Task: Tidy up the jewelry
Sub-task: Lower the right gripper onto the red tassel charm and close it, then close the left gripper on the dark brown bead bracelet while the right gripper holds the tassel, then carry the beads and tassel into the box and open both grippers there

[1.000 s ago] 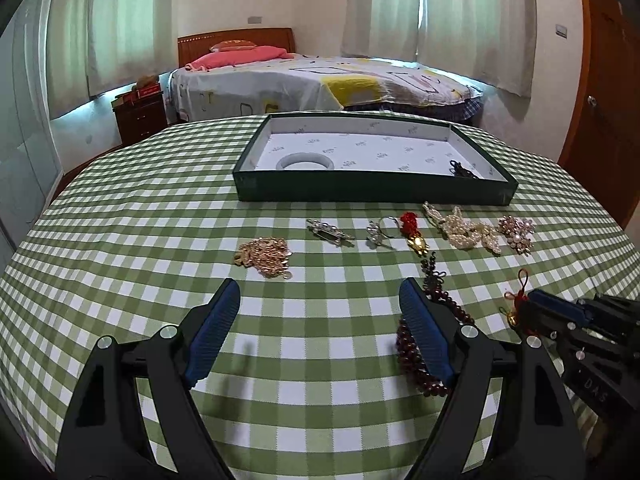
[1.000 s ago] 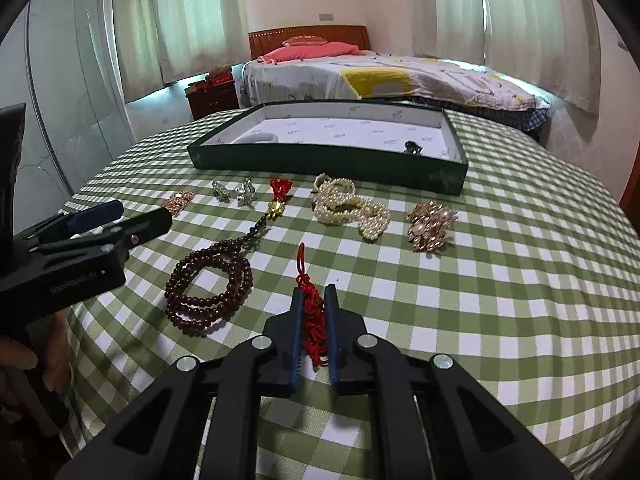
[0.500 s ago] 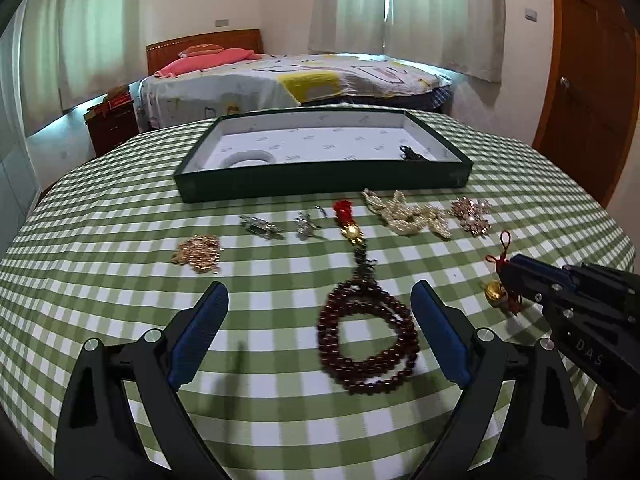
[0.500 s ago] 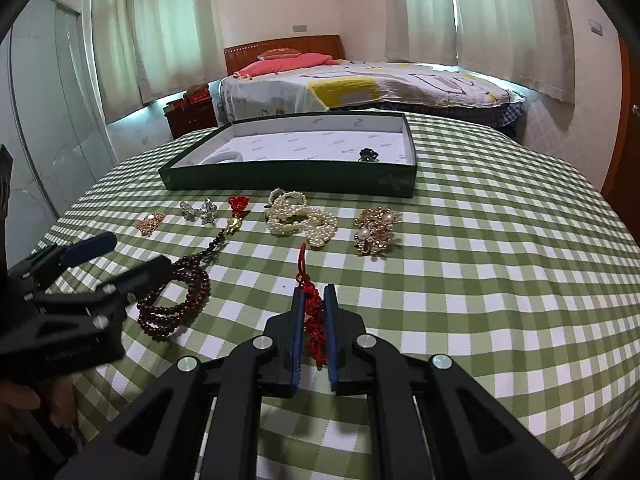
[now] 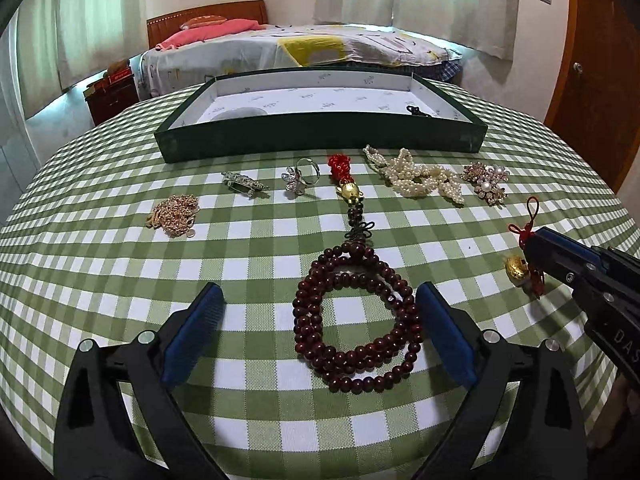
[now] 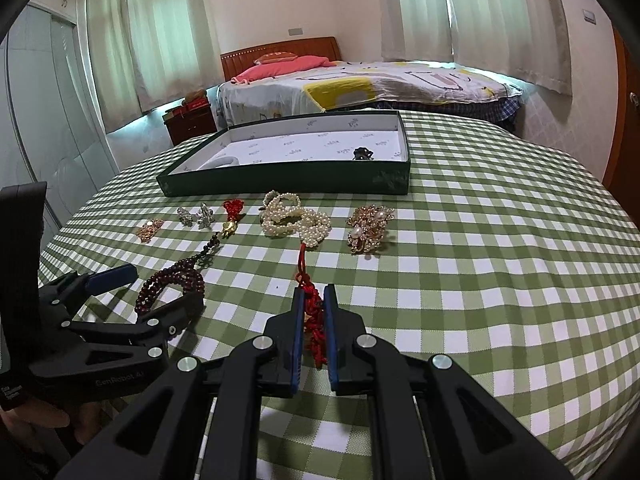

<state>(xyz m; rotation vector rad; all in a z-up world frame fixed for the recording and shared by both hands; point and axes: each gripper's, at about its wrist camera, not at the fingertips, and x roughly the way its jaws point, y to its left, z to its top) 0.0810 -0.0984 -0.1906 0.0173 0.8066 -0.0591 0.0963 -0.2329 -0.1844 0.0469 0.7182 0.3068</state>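
Note:
My right gripper (image 6: 312, 298) is shut on a red knotted tassel charm (image 6: 313, 312); its gold bead (image 5: 516, 267) hangs just above the cloth in the left wrist view. My left gripper (image 5: 320, 300) is open, its blue pads on either side of a dark red bead necklace (image 5: 356, 320) lying on the checked cloth. A green jewelry tray (image 5: 320, 140) stands at the far side and holds a pale bangle (image 5: 240, 113) and a small dark piece (image 5: 416, 111).
In a row before the tray lie a gold chain (image 5: 174, 214), a silver brooch (image 5: 244, 182), a ring (image 5: 304, 174), a red-and-gold charm (image 5: 344, 180), a pearl strand (image 5: 416, 176) and a crystal brooch (image 5: 486, 182). A bed stands behind the round table.
My left gripper has swung right and closed in on the dark bead necklace, which now lies between its pads. The right gripper still holds the red tassel charm and has shifted slightly.

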